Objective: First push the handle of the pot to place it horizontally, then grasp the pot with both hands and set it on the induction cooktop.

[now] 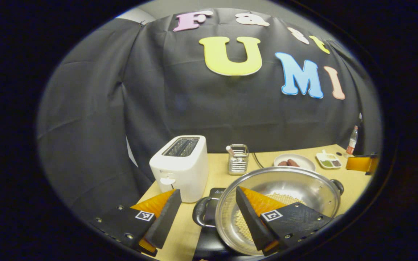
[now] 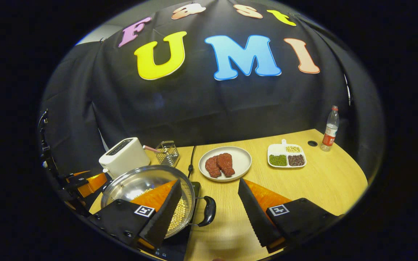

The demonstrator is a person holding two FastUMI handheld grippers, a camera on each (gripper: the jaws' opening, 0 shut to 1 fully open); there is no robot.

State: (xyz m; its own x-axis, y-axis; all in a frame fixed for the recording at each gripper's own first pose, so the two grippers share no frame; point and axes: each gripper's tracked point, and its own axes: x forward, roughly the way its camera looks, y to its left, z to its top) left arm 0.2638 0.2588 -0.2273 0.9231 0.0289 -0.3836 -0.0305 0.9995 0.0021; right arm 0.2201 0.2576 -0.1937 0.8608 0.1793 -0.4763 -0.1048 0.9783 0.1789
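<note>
One pot [image 2: 147, 188] of shiny steel stands on one dark induction cooktop [image 2: 172, 246] at the near left part of the wooden table [image 2: 325, 181]; inside the pot lies a layer of small pale beans (too many to count). Two loop handles belong to the pot: the right gripper view shows one [image 2: 206, 211] at the pot's side toward the middle of the table, and in the left gripper view one handle [image 1: 201, 212] is on the near left side and a second one [image 1: 337, 186] at the far right rim; both lie about level.

Two grippers are present. In the left gripper view the left gripper [image 1: 209, 214] has its fingers wide apart, holding nothing; the handle shows between them, one finger [image 1: 252, 217] is over the pot's bowl and the other is over the bare table near the toaster, and whether they touch anything I cannot tell. The right gripper [image 2: 212, 214] in its own view is open as well, not clamped on anything; the black handle shows between its two fingers, one finger [image 2: 165, 210] is over the pot and the other over the table.

Behind the pot I count one white toaster [image 2: 123, 156] with two slots, one wire basket [image 2: 168, 152], one round plate [image 2: 245, 159] with two pieces of red meat [image 2: 220, 165], one white divided dish [image 2: 287, 156] with three compartments of grains (green, dark, and pale), and one plastic bottle [image 2: 330, 128] near the far right edge; one black cable [image 2: 191, 157] runs between basket and plate.
</note>
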